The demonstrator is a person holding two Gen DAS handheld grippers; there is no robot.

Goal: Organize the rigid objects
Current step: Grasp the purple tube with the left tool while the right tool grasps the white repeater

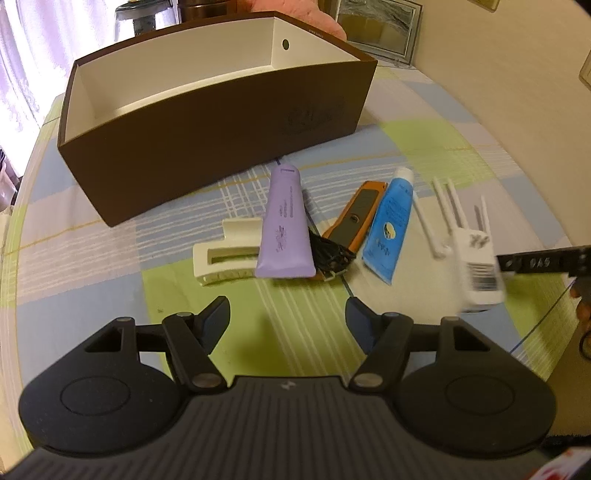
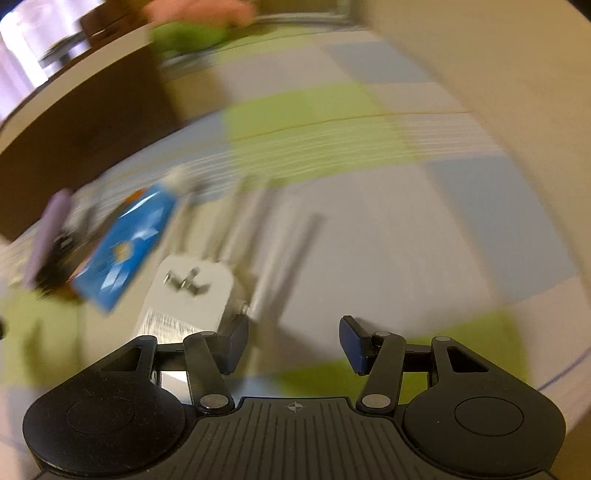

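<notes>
A brown box (image 1: 221, 155) with a cream inside stands open at the back of the table. In front of it lie a cream hair claw (image 1: 221, 254), a purple tube (image 1: 284, 225), a bundle of black hair ties (image 1: 332, 258), an orange and grey device (image 1: 354, 214), a blue tube (image 1: 391, 225) and a white plug-in unit with antennas (image 1: 476, 258). My left gripper (image 1: 288, 321) is open and empty, just short of the purple tube. My right gripper (image 2: 291, 341) is open, with its left finger beside the white unit (image 2: 192, 295). The right wrist view is blurred.
The table has a green, blue and white checked cloth (image 1: 110, 258). A cream wall (image 1: 498, 92) runs along the right side. A framed picture (image 1: 376, 26) leans behind the box. The right gripper's black body (image 1: 539, 264) reaches in from the right edge.
</notes>
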